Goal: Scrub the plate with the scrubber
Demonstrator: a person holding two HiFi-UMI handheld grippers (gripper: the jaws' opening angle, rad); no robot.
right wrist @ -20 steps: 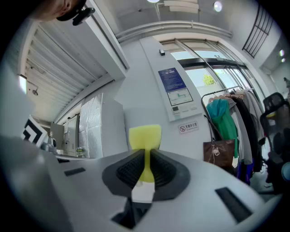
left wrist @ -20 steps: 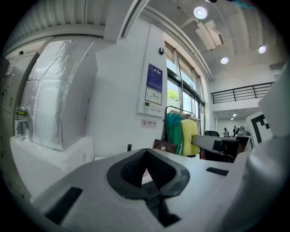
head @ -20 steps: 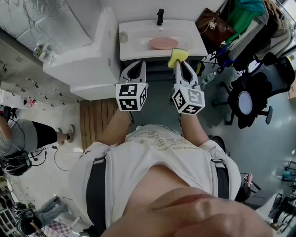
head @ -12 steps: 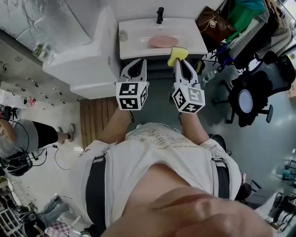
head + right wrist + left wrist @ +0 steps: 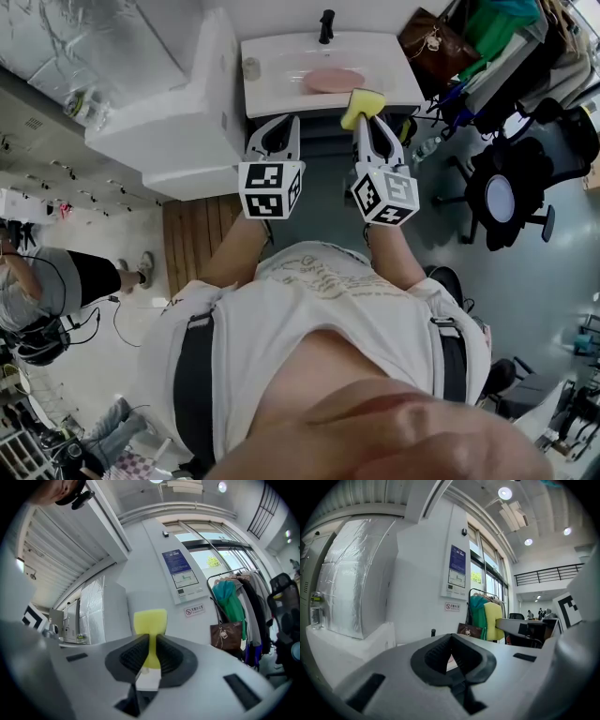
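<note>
the yellow scrubber (image 5: 150, 619) is clamped between the jaws of the right gripper (image 5: 370, 120), squeezed thin at the pads and sticking out past the tips; in the head view it is seen over the front edge of the sink (image 5: 281, 92). the left gripper (image 5: 274, 127) is held before that same edge, its jaws parted by a narrow gap with nothing in it. the pink plate (image 5: 334, 81) is lying in the sink's basin. a small cup (image 5: 251, 68) is set on the sink's left corner.
</note>
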